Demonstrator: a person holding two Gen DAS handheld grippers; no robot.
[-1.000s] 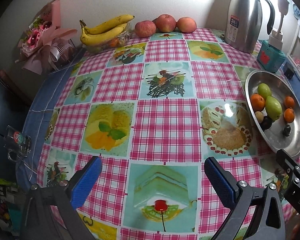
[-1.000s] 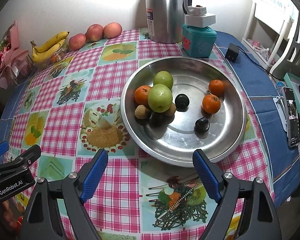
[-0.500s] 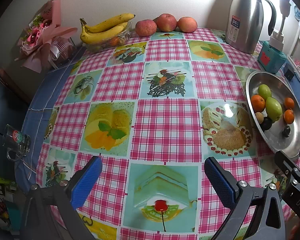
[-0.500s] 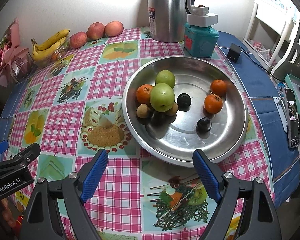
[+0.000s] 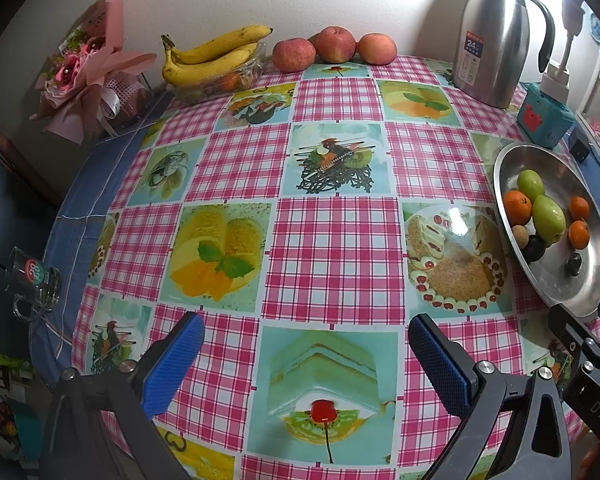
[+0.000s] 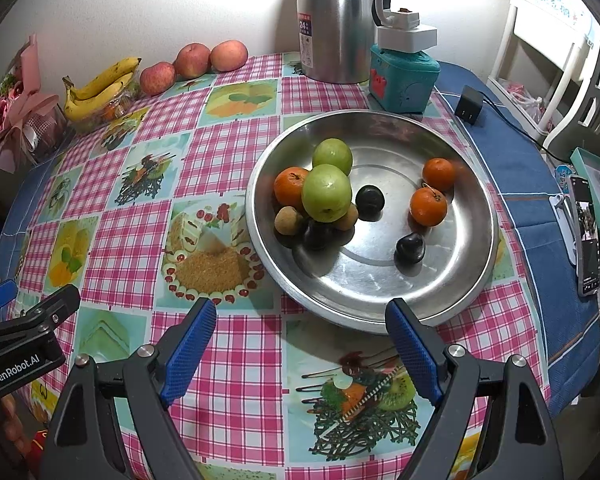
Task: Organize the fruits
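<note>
Holding the left hand-held gripper [image 5: 302, 356] low over the near edge of the tabletop [image 5: 332, 248], blue pads [image 5: 174, 366] spread wide apart and gripping nothing. Keeping the right hand-held gripper [image 6: 300, 344] likewise parted and empty, hanging just in front of the steel tray [image 6: 456, 304]. Drifting slightly compared with a second ago: in the right wrist view the tray and everything behind it sitting a touch further right and lower, the fruit inside keeping the same arrangement; in the left wrist view the checked cloth staying almost exactly as before.

Resting in the tray, toward its left side: two green apples [image 6: 326, 192] touching each other, the nearer one piled on top of an orange [image 6: 290, 185], a brown round fruit [image 6: 288, 220] and a dark plum [image 6: 316, 234]. Lying apart near the middle: another dark plum [image 6: 369, 201]. Sitting on the right side: two small oranges [image 6: 428, 205] close together, with a dark fruit [image 6: 410, 248] nearer the front rim.

Standing behind the tray: a teal box [image 6: 404, 80] and a steel jug [image 6: 334, 20]. Lining the far edge against the wall: three red apples [image 5: 334, 44] side by side, then a bunch of bananas [image 5: 212, 56] on a clear container, then a pink bouquet [image 5: 84, 76] at the far left.
</note>
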